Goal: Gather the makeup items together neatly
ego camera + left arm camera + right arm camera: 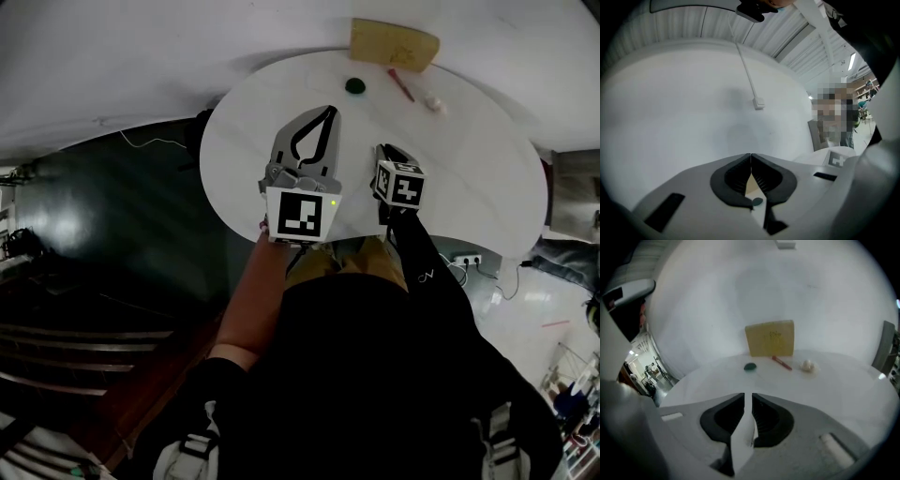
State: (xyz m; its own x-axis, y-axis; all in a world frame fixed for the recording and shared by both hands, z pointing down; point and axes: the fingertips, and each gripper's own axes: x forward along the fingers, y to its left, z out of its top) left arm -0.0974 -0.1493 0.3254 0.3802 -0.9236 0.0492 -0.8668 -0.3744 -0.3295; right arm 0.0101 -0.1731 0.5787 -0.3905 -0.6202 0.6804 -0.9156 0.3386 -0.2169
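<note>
Bare table (487, 178) before far makeup items (401, 84) (cardboard box (394, 44) behind)

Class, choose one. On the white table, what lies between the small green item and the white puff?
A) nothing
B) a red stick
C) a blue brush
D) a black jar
B: the red stick lies between the green item and the white puff, just in front of the tan pouch.
</note>
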